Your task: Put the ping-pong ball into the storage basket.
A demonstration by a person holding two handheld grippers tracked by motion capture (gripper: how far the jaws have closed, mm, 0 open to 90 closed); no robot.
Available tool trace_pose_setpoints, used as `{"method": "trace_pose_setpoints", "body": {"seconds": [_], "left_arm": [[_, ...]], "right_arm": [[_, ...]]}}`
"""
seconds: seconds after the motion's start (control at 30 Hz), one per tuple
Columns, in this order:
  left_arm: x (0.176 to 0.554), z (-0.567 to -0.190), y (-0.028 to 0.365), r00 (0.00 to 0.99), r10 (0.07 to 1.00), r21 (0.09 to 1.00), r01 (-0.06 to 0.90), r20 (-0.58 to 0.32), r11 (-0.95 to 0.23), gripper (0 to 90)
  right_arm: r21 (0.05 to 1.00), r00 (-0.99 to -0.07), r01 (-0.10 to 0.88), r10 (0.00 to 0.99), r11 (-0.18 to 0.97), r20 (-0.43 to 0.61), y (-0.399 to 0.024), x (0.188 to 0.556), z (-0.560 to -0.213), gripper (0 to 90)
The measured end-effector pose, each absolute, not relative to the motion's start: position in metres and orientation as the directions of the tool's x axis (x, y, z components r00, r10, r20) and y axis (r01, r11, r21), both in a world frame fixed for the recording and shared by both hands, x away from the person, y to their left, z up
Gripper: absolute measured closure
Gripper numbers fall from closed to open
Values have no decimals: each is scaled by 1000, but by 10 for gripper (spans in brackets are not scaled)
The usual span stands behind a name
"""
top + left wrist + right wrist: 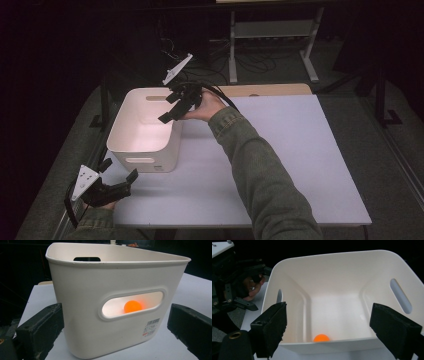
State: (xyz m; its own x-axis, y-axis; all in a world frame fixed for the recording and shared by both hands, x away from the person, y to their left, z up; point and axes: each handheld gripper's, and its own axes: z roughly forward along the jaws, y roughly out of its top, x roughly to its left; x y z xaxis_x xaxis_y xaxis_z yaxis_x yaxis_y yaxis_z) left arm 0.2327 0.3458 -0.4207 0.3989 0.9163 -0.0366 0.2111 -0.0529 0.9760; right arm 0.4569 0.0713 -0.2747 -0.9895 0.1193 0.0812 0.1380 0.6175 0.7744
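A white plastic bin [145,150] with slot handles stands on the left part of the table. At its bottom lies an orange ball [321,338], which I also see as the ball [133,306] through the bin's [82,302] handle slot. My right gripper [172,107] hangs over the bin's right rim, pointing down into the bin [337,272]. The right gripper [329,315] is open, with nothing between its black jaws. My left gripper [119,170] rests near the table's front left corner, just in front of the bin. The left gripper [115,315] is open, and its jaws stand apart from the bin's wall.
The white table [280,150] has bare room to the right of the bin. Beyond its far edge are a wooden board [270,90], a metal frame [270,45] and cables on the dark floor. The left hand and its gripper [237,290] appear beside the bin.
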Motion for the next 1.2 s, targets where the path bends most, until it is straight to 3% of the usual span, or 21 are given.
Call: {"method": "trace_pose_setpoints", "body": {"seconds": [0.43, 1.2], "left_arm": [[233, -421, 347, 386, 922, 976, 210, -36, -50, 1], [233, -422, 345, 384, 923, 975, 213, -22, -66, 1]], "right_arm": [[789, -980, 153, 196, 596, 42, 44, 456, -269, 3], [806, -960, 194, 278, 559, 39, -2, 449, -279, 0]]}}
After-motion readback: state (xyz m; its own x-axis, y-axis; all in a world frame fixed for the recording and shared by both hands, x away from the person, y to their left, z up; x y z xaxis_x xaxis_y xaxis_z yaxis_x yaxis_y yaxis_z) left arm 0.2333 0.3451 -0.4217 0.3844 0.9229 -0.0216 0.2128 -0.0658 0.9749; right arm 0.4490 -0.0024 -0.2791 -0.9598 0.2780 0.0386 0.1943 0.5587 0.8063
